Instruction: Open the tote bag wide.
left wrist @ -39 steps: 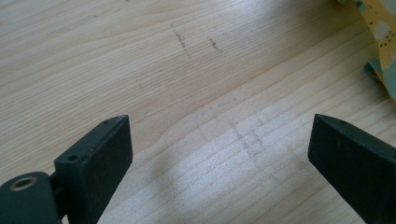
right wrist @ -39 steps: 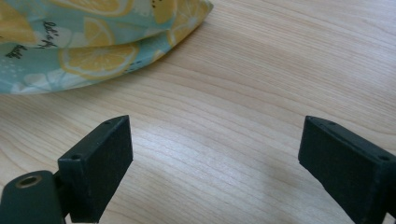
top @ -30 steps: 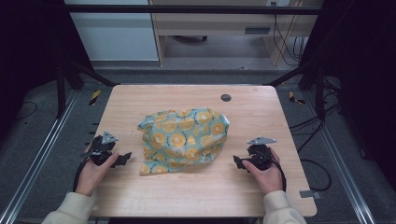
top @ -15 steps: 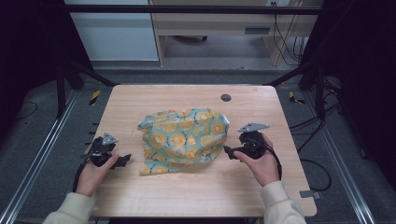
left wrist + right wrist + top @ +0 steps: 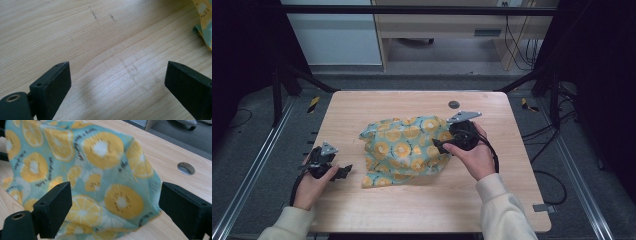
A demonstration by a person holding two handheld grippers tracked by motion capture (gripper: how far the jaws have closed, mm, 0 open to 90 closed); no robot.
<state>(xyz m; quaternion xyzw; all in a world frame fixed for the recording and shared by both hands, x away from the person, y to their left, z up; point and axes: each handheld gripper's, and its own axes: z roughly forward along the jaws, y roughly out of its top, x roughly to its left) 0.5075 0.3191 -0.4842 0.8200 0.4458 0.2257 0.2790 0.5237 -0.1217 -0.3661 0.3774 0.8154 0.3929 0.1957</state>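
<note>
Right hand-held gripper (image 5: 443, 145) has been moved in, jaws wide, to the cloth (image 5: 404, 150) mid-worktop (image 5: 492, 200), grasp judged next; left hand-held gripper (image 5: 343, 172) is kept wide, apart.

the left gripper (image 5: 117, 75) is hovering just above the wooden table (image 5: 100, 37), its two black jaws standing wide apart with nothing between them but bare, pale wood grain. the left jaw is showing two small screw holes and a round metal-ringed hole at its base. a soft shadow is lying on the wood between the jaws. a few faint dark scratches are marking the table farther off. at the upper right corner of the view, the edge of a teal and yellow cloth (image 5: 203, 23) is resting on the table, well apart from the jaws.
</note>
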